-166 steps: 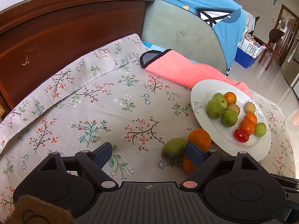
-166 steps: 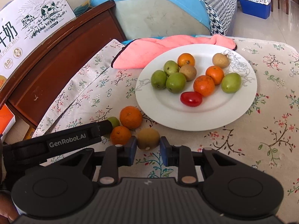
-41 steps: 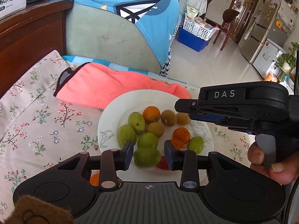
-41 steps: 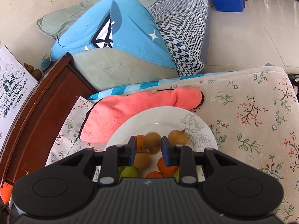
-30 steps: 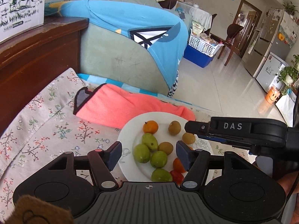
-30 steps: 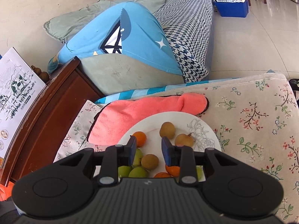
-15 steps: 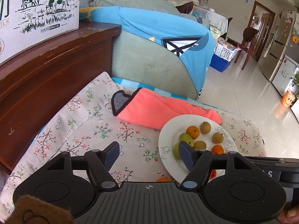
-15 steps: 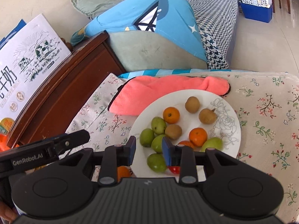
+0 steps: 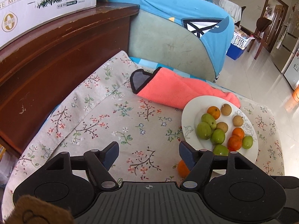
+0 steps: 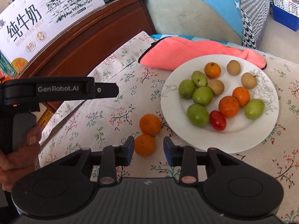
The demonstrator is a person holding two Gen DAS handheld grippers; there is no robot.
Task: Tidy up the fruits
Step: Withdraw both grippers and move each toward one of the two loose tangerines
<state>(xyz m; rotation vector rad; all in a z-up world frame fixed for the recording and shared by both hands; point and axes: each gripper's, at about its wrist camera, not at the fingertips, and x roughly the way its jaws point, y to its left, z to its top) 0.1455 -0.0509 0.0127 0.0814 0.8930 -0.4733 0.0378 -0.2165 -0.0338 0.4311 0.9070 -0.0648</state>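
My left gripper [image 9: 148, 154] hangs spread wide over bare flowered cloth [image 9: 115, 123], grasping nothing. My right gripper [image 10: 148, 147] is parted, empty, with the nearer orange [image 10: 144, 145] just ahead between its fingers. A second orange [image 10: 150, 124] lies beside the plate [image 10: 261, 134], touching its rim. The plate carries the other fruit. A pink towel [image 10: 186, 54] borders its far side; a wooden cabinet [image 9: 56, 59] bounds the left.

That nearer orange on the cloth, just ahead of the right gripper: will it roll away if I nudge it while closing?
Probably a little. The nearer orange is round, so a one-sided touch would likely push it. The flowered cloth should slow it, and the second orange right behind may stop it. The right gripper looks open barely wider than it.
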